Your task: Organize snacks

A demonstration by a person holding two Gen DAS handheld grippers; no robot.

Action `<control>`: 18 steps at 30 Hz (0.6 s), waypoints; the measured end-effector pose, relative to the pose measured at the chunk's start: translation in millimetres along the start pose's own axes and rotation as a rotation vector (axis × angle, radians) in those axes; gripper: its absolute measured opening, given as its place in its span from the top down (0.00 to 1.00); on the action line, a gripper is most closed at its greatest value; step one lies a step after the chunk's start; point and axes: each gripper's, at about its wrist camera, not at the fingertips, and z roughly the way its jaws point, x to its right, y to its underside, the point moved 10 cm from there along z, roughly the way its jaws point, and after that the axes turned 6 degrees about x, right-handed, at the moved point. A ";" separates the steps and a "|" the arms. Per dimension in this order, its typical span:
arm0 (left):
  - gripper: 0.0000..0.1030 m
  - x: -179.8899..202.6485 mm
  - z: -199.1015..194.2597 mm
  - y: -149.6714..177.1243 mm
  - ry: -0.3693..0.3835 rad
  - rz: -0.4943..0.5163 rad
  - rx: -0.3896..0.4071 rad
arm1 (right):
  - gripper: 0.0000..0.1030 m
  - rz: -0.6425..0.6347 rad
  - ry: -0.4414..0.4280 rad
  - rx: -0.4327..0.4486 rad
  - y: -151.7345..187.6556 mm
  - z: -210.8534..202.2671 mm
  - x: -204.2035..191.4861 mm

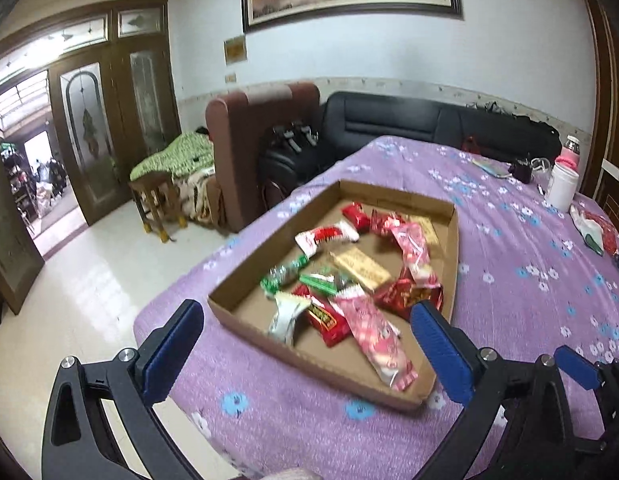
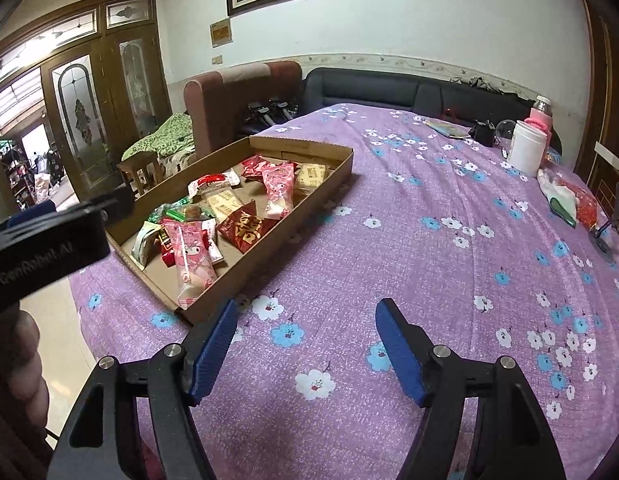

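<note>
On a table draped in a purple flowered cloth [image 2: 389,240], a shallow cardboard tray [image 2: 309,196] holds a jumble of wrapped snacks [image 2: 245,208] — red, pink, green and tan packets lying loose across its floor, all inside its walls. The tray sits toward the table's left edge, above a pale tiled floor. The left gripper [image 1: 307,320] hangs over the tray's near end, its blue-padded jaws spread wide with nothing pressed between them. To its right, the right gripper [image 2: 307,320] is poised over bare cloth just beside the tray's near corner, jaws apart and empty. Farther right, near the table's far side, stands a white jar [image 2: 527,152] — well apart from the tray.
</note>
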 end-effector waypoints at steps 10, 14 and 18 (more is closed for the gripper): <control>0.00 5.0 -3.1 12.0 0.030 0.014 -0.021 | 0.23 -0.055 -0.006 0.010 3.8 -8.9 -17.4; 0.00 6.6 -6.1 13.4 0.034 0.017 -0.022 | 0.23 -0.063 -0.011 0.011 5.4 -11.3 -22.0; 0.00 4.9 -9.0 14.9 0.040 0.014 -0.030 | 0.23 -0.069 -0.016 0.013 6.3 -13.1 -25.1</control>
